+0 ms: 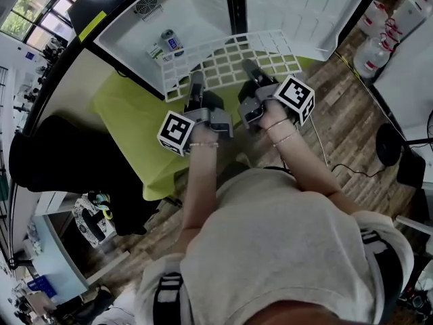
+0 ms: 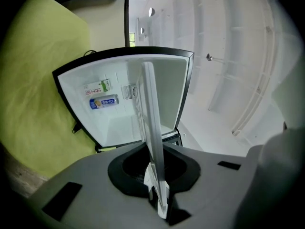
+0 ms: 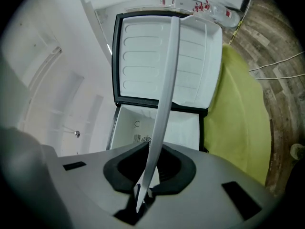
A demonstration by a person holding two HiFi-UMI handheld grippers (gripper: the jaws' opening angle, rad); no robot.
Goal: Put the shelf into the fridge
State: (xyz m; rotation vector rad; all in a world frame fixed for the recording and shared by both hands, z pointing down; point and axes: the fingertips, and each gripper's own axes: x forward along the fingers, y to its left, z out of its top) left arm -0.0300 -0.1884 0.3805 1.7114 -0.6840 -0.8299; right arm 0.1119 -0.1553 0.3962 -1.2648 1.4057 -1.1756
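Left gripper (image 1: 197, 85) and right gripper (image 1: 251, 70) each clamped shut on the near edge of the white grid shelf (image 1: 233, 53), held at the open fridge (image 1: 196, 9) mouth, not yet seated.

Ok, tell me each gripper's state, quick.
Left gripper: shut on the white wire shelf, clamped on its near edge.
Right gripper: shut on the same shelf edge.

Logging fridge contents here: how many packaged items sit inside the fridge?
2: a blue can and a small carton, side by side in the fridge; the shelf may hide others.
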